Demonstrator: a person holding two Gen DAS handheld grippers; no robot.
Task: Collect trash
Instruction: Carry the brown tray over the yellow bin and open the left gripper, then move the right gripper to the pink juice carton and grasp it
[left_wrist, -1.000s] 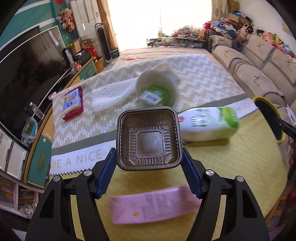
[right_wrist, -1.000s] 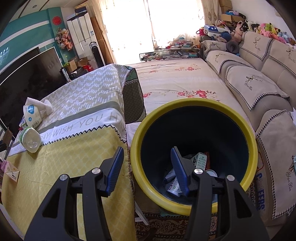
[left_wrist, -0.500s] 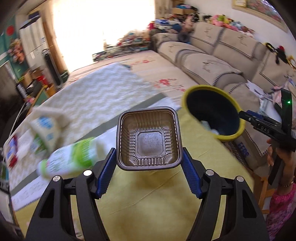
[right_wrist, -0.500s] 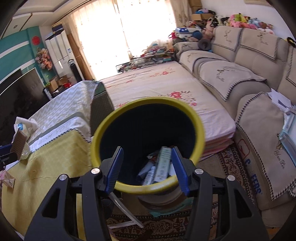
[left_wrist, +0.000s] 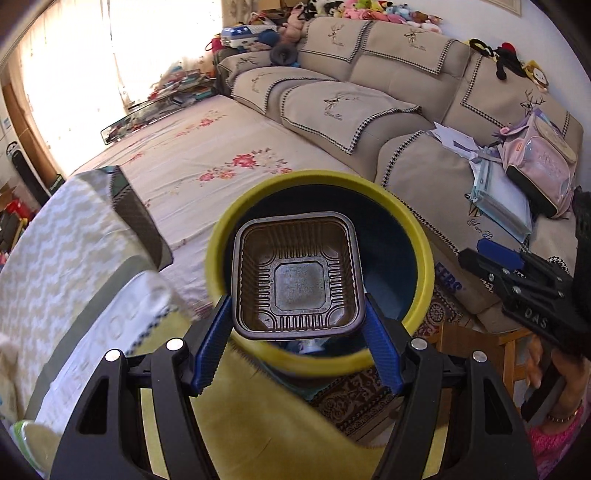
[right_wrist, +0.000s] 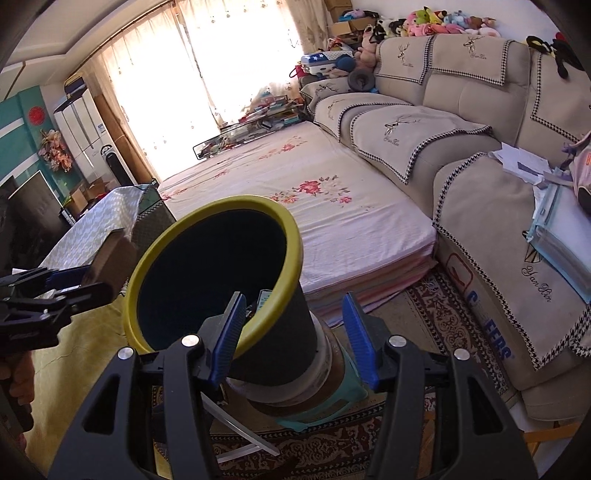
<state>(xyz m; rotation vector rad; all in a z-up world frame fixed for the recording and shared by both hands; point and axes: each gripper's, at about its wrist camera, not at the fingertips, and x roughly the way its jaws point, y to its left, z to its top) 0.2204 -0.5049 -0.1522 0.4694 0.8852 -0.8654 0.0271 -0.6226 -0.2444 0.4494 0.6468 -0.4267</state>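
Brown plastic tray (left_wrist: 295, 278) is pinched by its sides between left gripper (left_wrist: 295, 350) fingers, centre frame, held over the yellow-rimmed bin (left_wrist: 424, 254) for dropping. Right gripper (right_wrist: 293, 338) fingers spread, straddling the bin's near wall, nothing gripped.

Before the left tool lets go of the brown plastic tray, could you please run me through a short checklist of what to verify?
1. Tray held: the left tool is shut on the brown tray, pads on both sides: ok.
2. Tray over the opening: in the left wrist view it lines up with the yellow-rimmed bin; the right wrist view suggests it is short of the rim: cannot tell.
3. Bin tilted toward the table: ok.
4. Right tool astride the bin's rim, not pressing it: not ok if it should steady the bin.
5. Room inside the bin: some trash at the bottom, space above: ok.
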